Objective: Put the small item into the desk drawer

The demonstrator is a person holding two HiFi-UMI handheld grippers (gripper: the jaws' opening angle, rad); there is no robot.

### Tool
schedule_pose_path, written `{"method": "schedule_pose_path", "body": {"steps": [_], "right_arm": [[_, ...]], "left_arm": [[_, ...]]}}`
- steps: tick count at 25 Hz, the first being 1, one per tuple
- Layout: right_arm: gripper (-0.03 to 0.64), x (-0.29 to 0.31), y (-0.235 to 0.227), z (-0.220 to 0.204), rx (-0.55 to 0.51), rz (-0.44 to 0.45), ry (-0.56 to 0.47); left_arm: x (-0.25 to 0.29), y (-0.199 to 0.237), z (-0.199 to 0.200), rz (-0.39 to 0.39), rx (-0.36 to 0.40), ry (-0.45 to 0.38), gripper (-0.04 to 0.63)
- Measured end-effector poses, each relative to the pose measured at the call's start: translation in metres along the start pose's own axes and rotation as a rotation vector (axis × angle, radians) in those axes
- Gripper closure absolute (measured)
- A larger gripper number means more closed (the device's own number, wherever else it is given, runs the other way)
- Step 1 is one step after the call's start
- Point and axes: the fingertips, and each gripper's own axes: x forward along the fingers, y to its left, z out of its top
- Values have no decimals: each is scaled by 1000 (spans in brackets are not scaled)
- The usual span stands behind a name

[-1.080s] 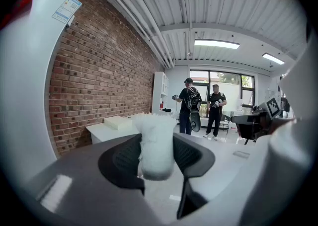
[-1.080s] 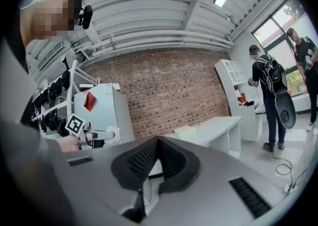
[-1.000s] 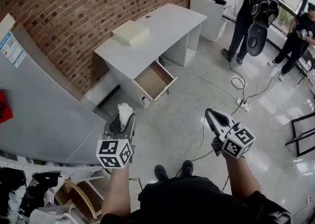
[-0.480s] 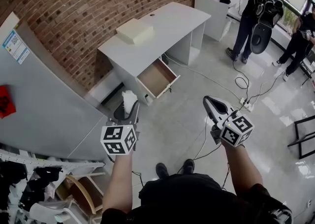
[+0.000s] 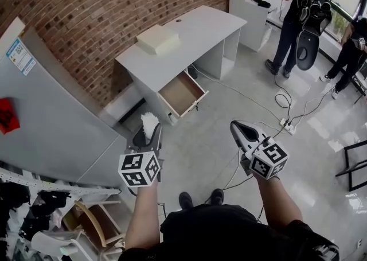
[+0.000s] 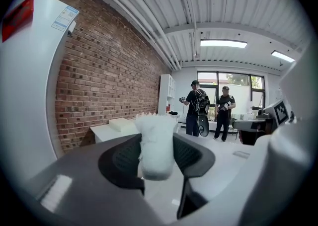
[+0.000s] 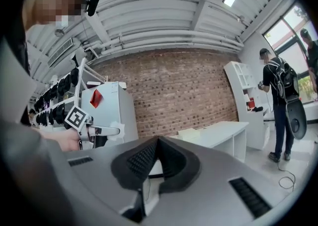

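Sticking up, clamped in the left hand-held gripper point(image 6: 158, 159), white small item point(image 6: 156, 140)

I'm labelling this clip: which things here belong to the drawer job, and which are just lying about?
Belongs to the job:
- small white item, held between the left gripper's fingers
- open drawer
- desk

Just lying about:
- flat white box on the desk
- power strip
- cables
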Motion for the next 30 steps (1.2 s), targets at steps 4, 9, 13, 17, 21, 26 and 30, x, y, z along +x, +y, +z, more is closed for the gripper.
{"method": "schedule_pose_path", "body": {"steps": [4, 9, 13, 17, 21, 26, 30], "right_arm": [[604, -21, -8, -6, 21, 27, 10], [604, -48, -29, -11, 43, 25, 15], [604, -61, -37, -14, 60, 30, 23], [604, -68, -46, -20, 72, 26, 32], [604, -62, -61, -28, 92, 9, 40], [604, -40, -70, -33, 107, 12, 50], [604, -15, -86, -34, 114, 0, 64]], "left_arm": [[-3, -15, -17, 21, 1, 31, 410], [6, -47, -13, 7, -6, 7, 410], [9, -65, -18, -10, -2, 20, 410], [13, -66, -28, -3, -11, 50, 410], [26, -61, -30, 1, -9, 59, 410], [55, -52, -31, -22, -5, 66, 410], [84, -39, -28, -39, -7, 67, 410]]}}
